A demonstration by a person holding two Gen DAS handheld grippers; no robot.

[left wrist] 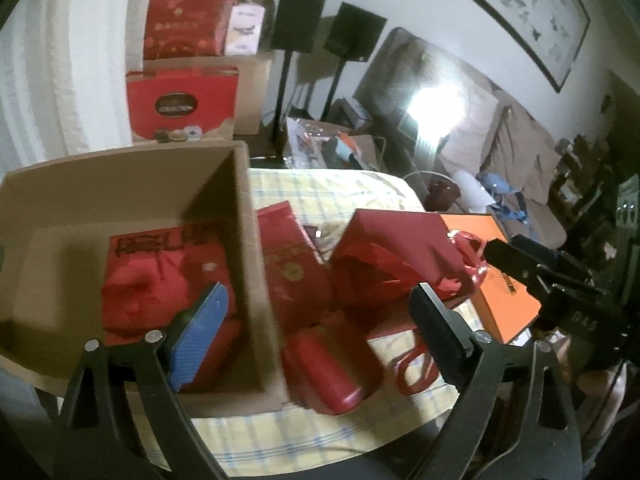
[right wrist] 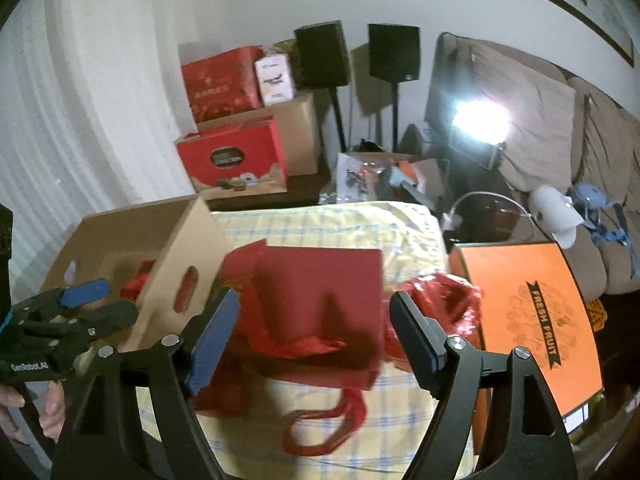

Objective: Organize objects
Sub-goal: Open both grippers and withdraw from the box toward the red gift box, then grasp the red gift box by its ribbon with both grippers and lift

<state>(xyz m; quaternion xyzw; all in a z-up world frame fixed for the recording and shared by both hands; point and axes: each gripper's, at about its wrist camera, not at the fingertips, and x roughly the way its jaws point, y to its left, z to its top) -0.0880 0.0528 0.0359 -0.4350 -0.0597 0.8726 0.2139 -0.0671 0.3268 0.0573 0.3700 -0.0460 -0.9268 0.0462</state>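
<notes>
An open cardboard box (left wrist: 240, 208) stands on the left of the table and holds red packages (left wrist: 160, 280). Right of it lie a red flat packet (left wrist: 288, 264), a red gift bag (left wrist: 392, 256) and a red case (left wrist: 328, 372). My left gripper (left wrist: 316, 328) is open above the box's right wall, gripping nothing. In the right wrist view my right gripper (right wrist: 314, 320) is open, with the red gift bag (right wrist: 320, 300) lying between its fingers and the pads apart from it. Red foil wrap (right wrist: 444, 304) sits beside an orange fruit box (right wrist: 532, 320).
A yellow checked cloth (right wrist: 340, 220) covers the table. Behind it are stacked red gift boxes (right wrist: 232, 156), cartons, two black speakers on stands (right wrist: 394, 52), a bright lamp (right wrist: 480, 120) and a covered sofa (right wrist: 560, 120). A hand (right wrist: 52, 412) holds the left gripper (right wrist: 80, 304).
</notes>
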